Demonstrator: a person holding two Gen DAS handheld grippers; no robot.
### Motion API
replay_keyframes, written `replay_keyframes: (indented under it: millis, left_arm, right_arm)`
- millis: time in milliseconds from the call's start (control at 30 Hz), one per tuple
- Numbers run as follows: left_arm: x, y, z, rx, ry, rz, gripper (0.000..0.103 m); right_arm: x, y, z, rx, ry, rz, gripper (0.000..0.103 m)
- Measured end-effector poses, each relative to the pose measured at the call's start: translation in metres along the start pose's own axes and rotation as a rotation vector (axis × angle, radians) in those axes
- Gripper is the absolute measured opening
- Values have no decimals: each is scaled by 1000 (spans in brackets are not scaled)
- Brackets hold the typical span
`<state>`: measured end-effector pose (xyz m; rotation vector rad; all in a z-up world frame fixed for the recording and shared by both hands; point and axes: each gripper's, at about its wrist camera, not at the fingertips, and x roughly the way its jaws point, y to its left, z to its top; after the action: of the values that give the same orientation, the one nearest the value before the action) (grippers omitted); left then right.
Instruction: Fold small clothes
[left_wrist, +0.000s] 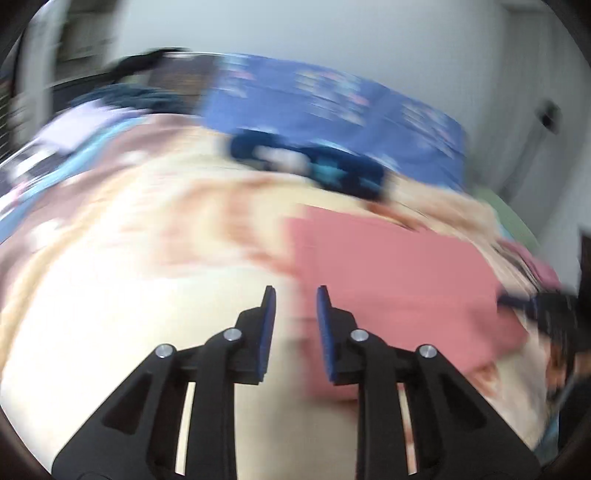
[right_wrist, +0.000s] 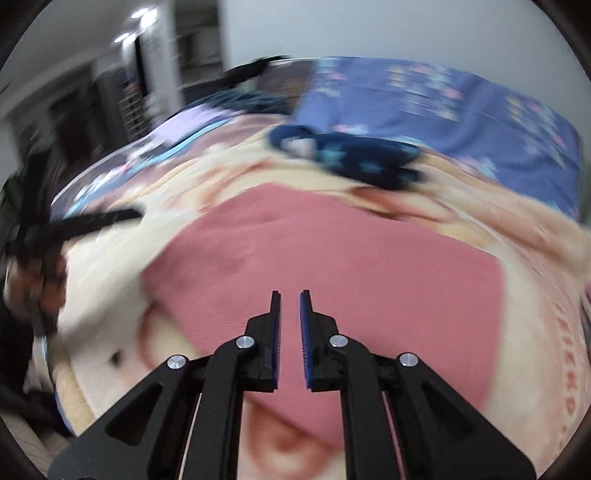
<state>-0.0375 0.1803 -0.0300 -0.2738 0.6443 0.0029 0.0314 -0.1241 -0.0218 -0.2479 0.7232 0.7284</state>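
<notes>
A pink garment (right_wrist: 332, 258) lies flat on a cream printed blanket (right_wrist: 110, 302); it also shows in the left wrist view (left_wrist: 399, 280), to the right of centre. A dark blue garment with light star marks (right_wrist: 354, 158) lies beyond it, and shows in the left wrist view (left_wrist: 314, 166) too. My left gripper (left_wrist: 295, 291) is open and empty above the blanket at the pink garment's left edge. My right gripper (right_wrist: 290, 295) is open a little and empty, above the pink garment. Both views are blurred by motion.
A blue patterned bedsheet (right_wrist: 461, 110) covers the far side. Lilac and dark clothes (right_wrist: 207, 110) lie at the far left. The left gripper (right_wrist: 74, 229) shows blurred at the left of the right wrist view. White wall stands behind.
</notes>
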Motion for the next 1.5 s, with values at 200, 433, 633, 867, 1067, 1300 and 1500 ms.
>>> replay_keyframes:
  millis: [200,433,633,867,1067,1300,1500]
  left_arm:
    - [-12,58,-7,-88,10,-21,21]
    - [55,50,9,-27,203,-203,34]
    - [142,27,27,-38,352,-352,36]
    - [186,24,38,-124,350,-432,21]
    - [159,36,54,-203,197,-535,3]
    - [185,49,37,-258,297,-493,8]
    - [180,46,44,-272,271,-565,65]
  right_arm:
    - [60,130,-6,-314,65,77,27]
    - [88,188,-22,-566,46,-159,31]
    - [115,206,-22,-696,24,-346,31]
    - [145,198,-7,-676,29,-410,20]
    - [119,202,14,-619,-72,-351,4]
    - [131,196,-4,-657,21,-325,4]
    - [123,207,-10,-659,-2,-330,5]
